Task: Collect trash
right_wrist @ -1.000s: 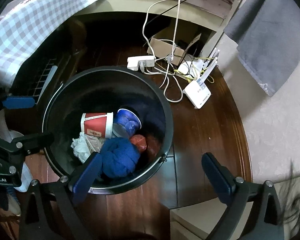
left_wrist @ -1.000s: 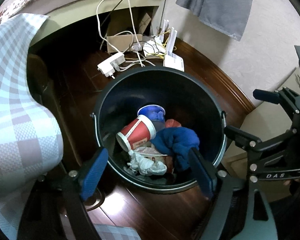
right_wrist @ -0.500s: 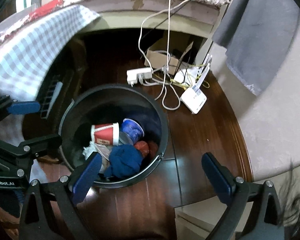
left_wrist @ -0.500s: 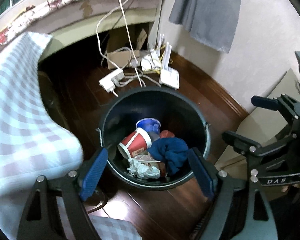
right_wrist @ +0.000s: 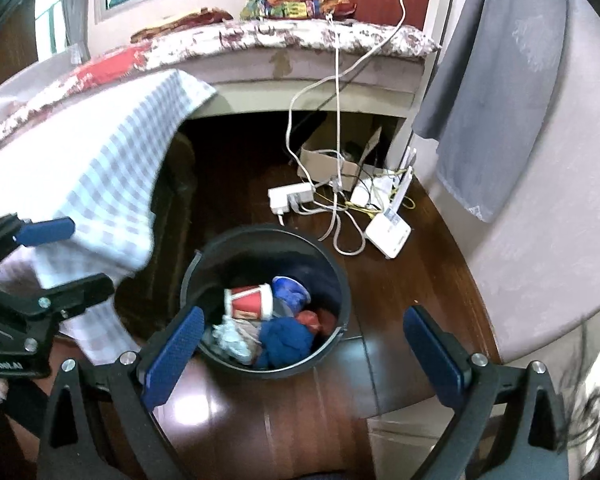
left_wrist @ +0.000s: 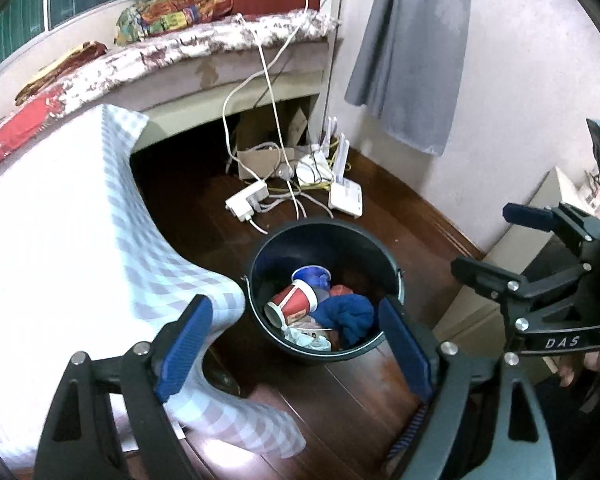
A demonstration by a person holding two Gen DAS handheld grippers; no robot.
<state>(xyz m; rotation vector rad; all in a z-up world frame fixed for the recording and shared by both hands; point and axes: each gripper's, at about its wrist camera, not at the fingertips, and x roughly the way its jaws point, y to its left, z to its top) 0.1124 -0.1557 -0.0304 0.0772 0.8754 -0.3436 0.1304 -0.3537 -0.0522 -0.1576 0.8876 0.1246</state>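
A dark round bin (left_wrist: 276, 248) stands on the wooden floor, also in the right wrist view (right_wrist: 256, 236). Inside lie a red paper cup (left_wrist: 292, 304) (right_wrist: 250, 302), a blue cup (left_wrist: 312, 276) (right_wrist: 290, 290), a blue cloth (left_wrist: 350, 316) (right_wrist: 286, 340) and crumpled white paper (left_wrist: 308, 338) (right_wrist: 230, 338). My left gripper (left_wrist: 294, 354) is open and empty, high above the bin. My right gripper (right_wrist: 304, 360) is open and empty, also above it. Each gripper shows at the edge of the other's view.
A table with a checked cloth (left_wrist: 60, 220) (right_wrist: 100, 168) is to the left. A power strip (left_wrist: 248, 202), white router (left_wrist: 346, 196), cables and a cardboard box (right_wrist: 332, 160) lie behind the bin. A grey cloth (left_wrist: 412, 52) hangs on the right wall.
Both grippers have risen and pulled back from the bin, which now looks much smaller. Both stayed open and empty. The bin's contents have not moved.
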